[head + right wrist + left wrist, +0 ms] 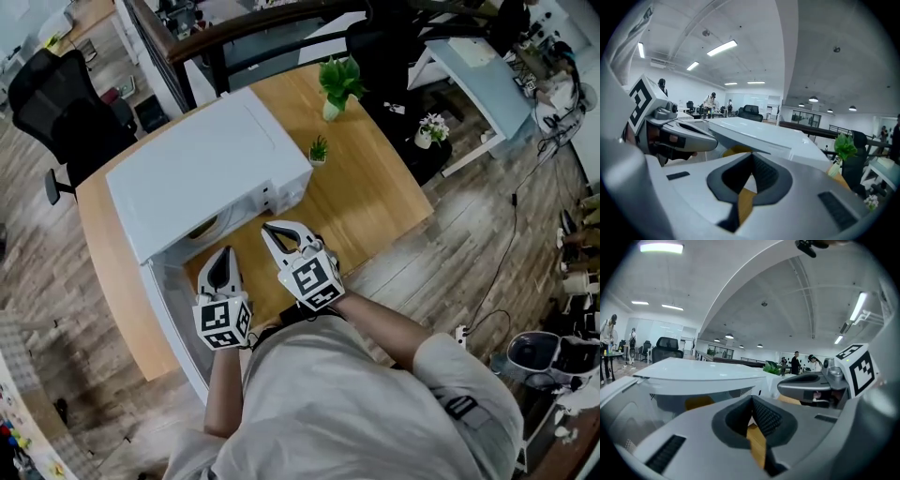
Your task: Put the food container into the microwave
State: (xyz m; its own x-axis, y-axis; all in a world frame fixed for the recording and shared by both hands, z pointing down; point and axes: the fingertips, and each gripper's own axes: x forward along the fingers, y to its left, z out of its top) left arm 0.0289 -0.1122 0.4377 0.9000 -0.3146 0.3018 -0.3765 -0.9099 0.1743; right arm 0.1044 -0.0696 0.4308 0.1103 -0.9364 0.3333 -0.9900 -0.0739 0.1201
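Closed jaws fill the foreground of both gripper views. The left gripper (752,399) has its ribbed pads pressed tip to tip with nothing between them, and the right gripper (751,157) is the same, shut and empty. Beside the right jaws, on their left, hangs the left gripper. Just ahead of both tips stands the white microwave (202,169), its door (173,323) swung open on the far side of the left jaws. Beyond the tips, inside the cavity, sits a yellowish shape that seems to be the food container (200,228). Further out, past the right jaws, two potted plants (319,150) stand on the wooden table (375,202).
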